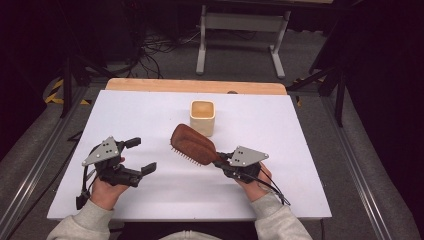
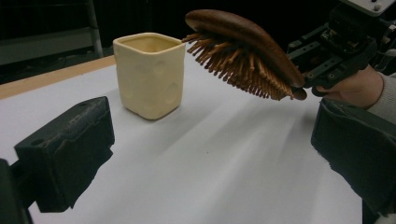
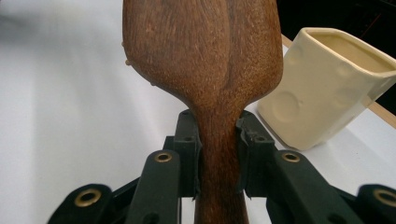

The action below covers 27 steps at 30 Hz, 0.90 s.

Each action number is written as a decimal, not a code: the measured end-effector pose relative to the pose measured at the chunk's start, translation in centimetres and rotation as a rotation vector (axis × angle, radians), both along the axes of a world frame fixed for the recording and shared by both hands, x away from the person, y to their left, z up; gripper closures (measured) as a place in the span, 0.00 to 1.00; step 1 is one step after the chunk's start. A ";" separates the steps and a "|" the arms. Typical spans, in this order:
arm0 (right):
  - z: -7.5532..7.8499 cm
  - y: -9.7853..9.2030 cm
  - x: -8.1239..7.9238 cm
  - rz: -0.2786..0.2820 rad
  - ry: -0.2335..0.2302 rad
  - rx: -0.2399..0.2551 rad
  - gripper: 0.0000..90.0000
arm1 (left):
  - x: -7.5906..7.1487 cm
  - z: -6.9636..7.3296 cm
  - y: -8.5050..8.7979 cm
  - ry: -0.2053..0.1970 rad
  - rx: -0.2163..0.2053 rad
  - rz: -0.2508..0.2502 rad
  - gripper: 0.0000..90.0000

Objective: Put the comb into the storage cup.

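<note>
A dark wooden hairbrush (image 1: 192,145) hangs above the white table, bristles down, its head pointing toward a cream square cup (image 1: 202,117). My right gripper (image 1: 221,159) is shut on the brush's handle; in the right gripper view the pads clamp the handle (image 3: 219,158) from both sides, with the cup (image 3: 327,88) to the right. My left gripper (image 1: 140,155) stands open at the left of the table with nothing between its jaws. From the left gripper view the brush (image 2: 243,51) hovers right of the cup (image 2: 149,74), bristles pointing down at the table.
The white table top (image 1: 150,115) has a wooden strip (image 1: 195,86) along its far edge. Beyond it stand a metal table frame (image 1: 242,35) and cables on the floor. Dark stands flank the table left and right.
</note>
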State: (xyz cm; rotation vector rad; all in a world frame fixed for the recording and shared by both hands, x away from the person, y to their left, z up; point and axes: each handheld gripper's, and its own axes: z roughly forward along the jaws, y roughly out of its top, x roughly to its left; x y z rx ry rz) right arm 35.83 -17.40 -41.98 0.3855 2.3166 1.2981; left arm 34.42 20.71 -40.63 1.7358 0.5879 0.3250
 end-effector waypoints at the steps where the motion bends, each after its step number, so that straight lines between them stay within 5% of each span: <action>1: 0.0 0.1 0.0 -0.006 -0.007 0.000 0.80 | 0.1 0.3 -0.5 -0.005 0.005 -0.012 0.01; 14: 0.0 0.7 -0.3 -0.053 -0.057 0.006 0.80 | 1.6 2.0 -4.1 0.030 0.052 -0.061 0.01; 27: 0.0 1.0 -0.6 -0.068 -0.092 -0.006 0.80 | 3.3 2.1 -6.4 0.119 0.029 -0.077 0.02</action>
